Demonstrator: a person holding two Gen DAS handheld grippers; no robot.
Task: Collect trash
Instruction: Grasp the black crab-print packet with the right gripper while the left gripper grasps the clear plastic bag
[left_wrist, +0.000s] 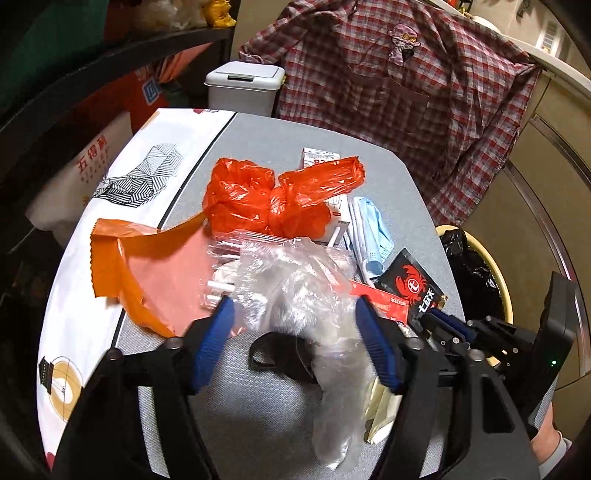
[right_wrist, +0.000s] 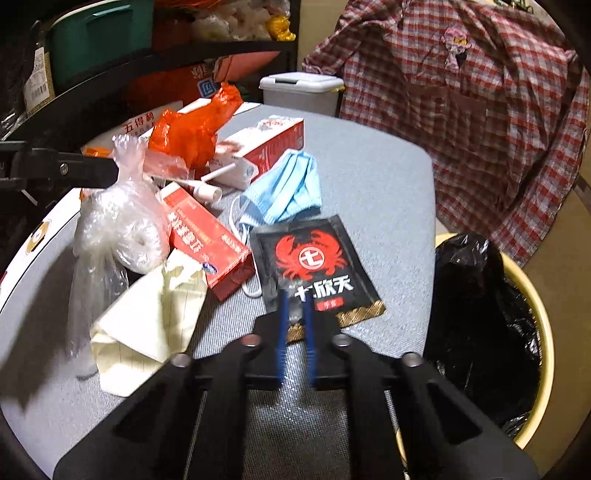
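My right tool (right_wrist: 295, 314) has its 2 blue fingers pinched together on the near edge of the black packet with the red crab (right_wrist: 314, 266). The packet lies flat on the grey table (right_wrist: 369, 177), stretching away from me, its long axis running almost straight along the line of my fingers. What matters for the coming move is the bin: the yellow bin with the black liner (right_wrist: 480, 314) stands just off the table's edge, to the right of the packet and lower than it. So I judge the packet has to be lifted and carried sideways to the right, over that edge, before I let go.

My left tool (left_wrist: 295, 314) has its fingers apart, one on each side of the crumpled clear plastic bag (left_wrist: 295, 288); the pads do not seem to press it yet. That bag lies left of the packet, with a red box (right_wrist: 207, 236) and a cream paper (right_wrist: 155, 317) between them, so it is the farther load from the bin. The right hand is nearer the bin and, I think, should go first. A blue face mask (right_wrist: 284, 184) and an orange plastic bag (left_wrist: 266, 195) lie beyond the packet, still to collect.
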